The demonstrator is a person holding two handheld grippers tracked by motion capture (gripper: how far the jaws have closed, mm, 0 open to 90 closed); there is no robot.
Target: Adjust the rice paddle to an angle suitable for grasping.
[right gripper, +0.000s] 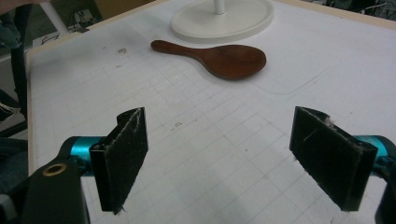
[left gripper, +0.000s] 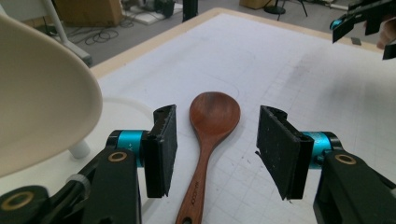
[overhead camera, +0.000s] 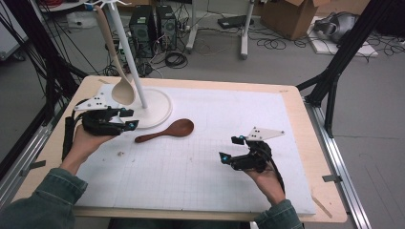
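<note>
A dark brown wooden spoon (overhead camera: pixel 167 130) lies flat on the white mat (overhead camera: pixel 200 162), bowl toward the right, handle toward the left. My left gripper (overhead camera: pixel 128 119) is open just left of the handle's end; in the left gripper view the spoon (left gripper: pixel 210 135) lies between and beyond the open jaws. A pale wooden spoon (overhead camera: pixel 114 57) hangs from a white stand (overhead camera: pixel 143 102) above my left gripper. My right gripper (overhead camera: pixel 230 149) is open at the mat's right, with nothing in it. Farther off in the right gripper view lies the brown spoon (right gripper: pixel 219 57).
The stand's round base (overhead camera: pixel 157 112) sits at the mat's back left, just behind the brown spoon. The wooden table edge (overhead camera: pixel 329 200) frames the mat. Black frame posts, cables and boxes stand on the floor beyond the table.
</note>
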